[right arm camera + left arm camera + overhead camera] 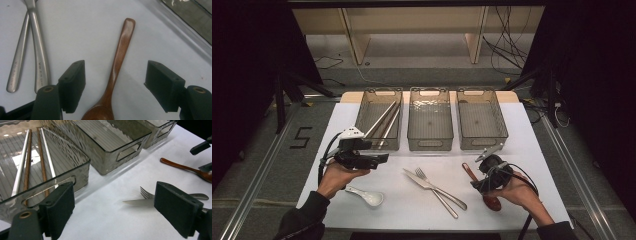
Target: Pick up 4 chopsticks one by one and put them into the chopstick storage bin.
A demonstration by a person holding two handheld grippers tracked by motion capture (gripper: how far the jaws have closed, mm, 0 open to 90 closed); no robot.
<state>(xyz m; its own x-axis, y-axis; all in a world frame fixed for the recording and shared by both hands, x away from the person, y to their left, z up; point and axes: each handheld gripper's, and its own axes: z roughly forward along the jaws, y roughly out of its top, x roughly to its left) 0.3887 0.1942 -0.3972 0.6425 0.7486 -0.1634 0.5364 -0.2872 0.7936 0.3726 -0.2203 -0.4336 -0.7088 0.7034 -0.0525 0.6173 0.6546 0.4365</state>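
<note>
My left gripper (385, 159) is held level just in front of the left bin (362, 125), open with nothing between the jaws (115, 195). That bin (83, 163) holds several chopsticks (28, 157), white and brown. My right gripper (480, 184) hovers over a brown wooden spoon (468, 171) lying on the white table cover. It is open (115, 72), its jaws standing on either side of the spoon's neck (120, 55) without touching it. A steel knife (421, 180) and fork (441, 191) lie crossed at the table's middle. A white ceramic spoon (367, 196) lies near my left hand.
Two more clear grey bins, middle (430, 142) and right (482, 142), stand in a row beside the left one. The steel handles (37, 50) lie just left of my right gripper's jaws. The table's edge (175, 27) runs close on the right.
</note>
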